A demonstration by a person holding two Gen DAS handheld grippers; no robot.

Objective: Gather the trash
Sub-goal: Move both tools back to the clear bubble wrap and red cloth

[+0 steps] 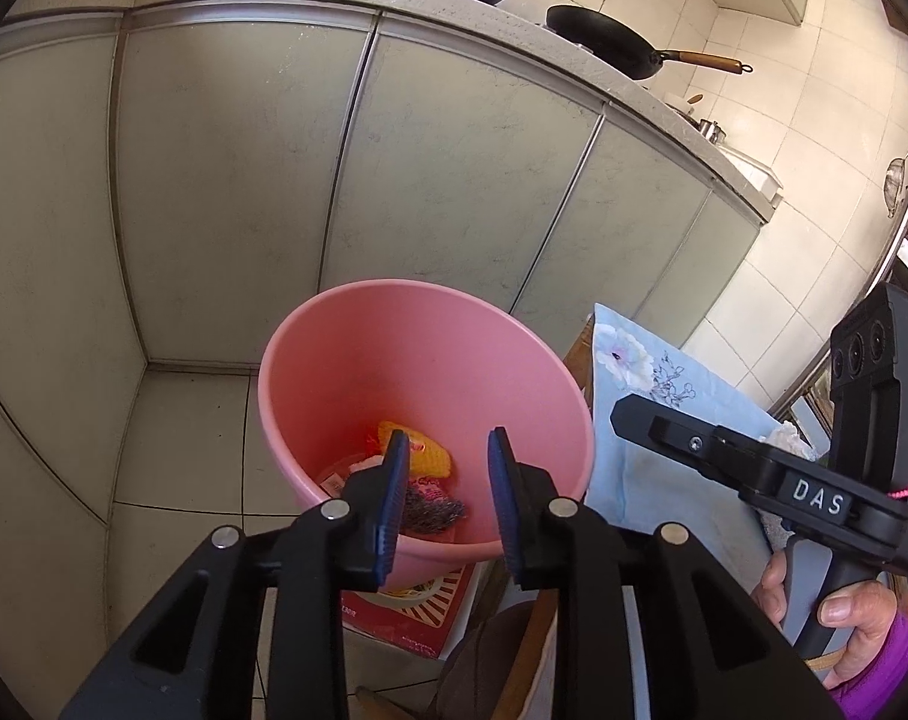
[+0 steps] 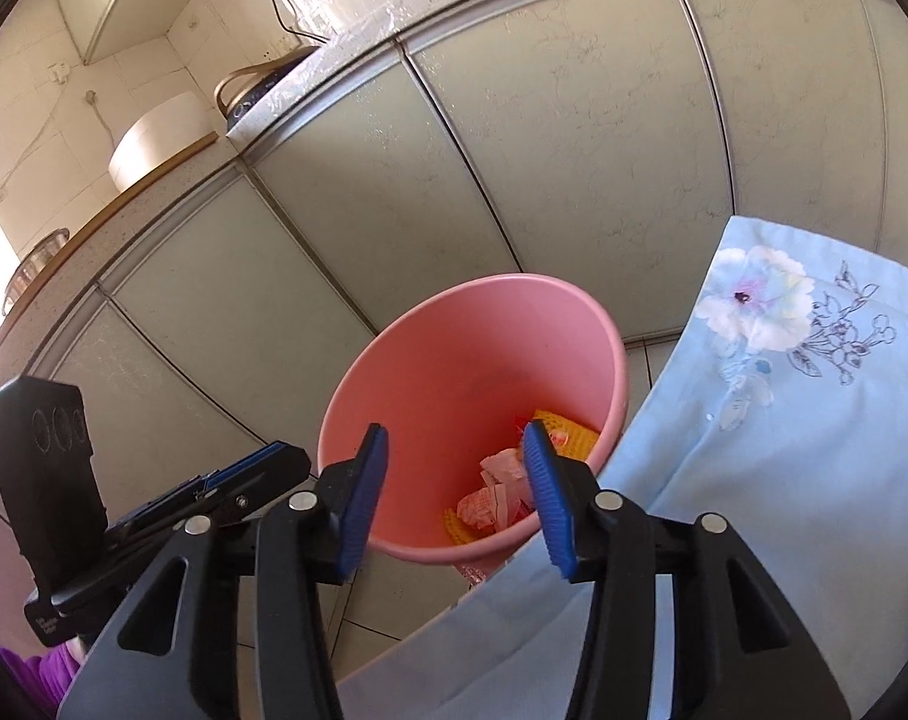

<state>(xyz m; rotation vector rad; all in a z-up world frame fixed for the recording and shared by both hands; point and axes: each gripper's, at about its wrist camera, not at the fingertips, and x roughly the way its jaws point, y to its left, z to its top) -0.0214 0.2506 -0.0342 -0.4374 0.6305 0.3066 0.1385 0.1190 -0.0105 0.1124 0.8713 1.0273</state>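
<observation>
A pink plastic bin [image 1: 393, 372] stands on the tiled floor in front of grey kitchen cabinets; it also shows in the right wrist view [image 2: 454, 372]. Inside lie yellow netting [image 1: 420, 450], a grey scrap [image 1: 435, 507] and crumpled pink-white wrappers [image 2: 499, 495]. My left gripper [image 1: 447, 501] is open and empty above the bin's near rim. My right gripper [image 2: 457, 495] is open and empty above the bin; its body shows in the left wrist view [image 1: 754, 468].
A light blue floral cloth [image 2: 784, 390] covers a surface right of the bin. A red-white box [image 1: 417, 612] lies under the bin's near side. Grey cabinet doors [image 1: 243, 180] stand behind, with black pans [image 1: 604, 39] on the counter above.
</observation>
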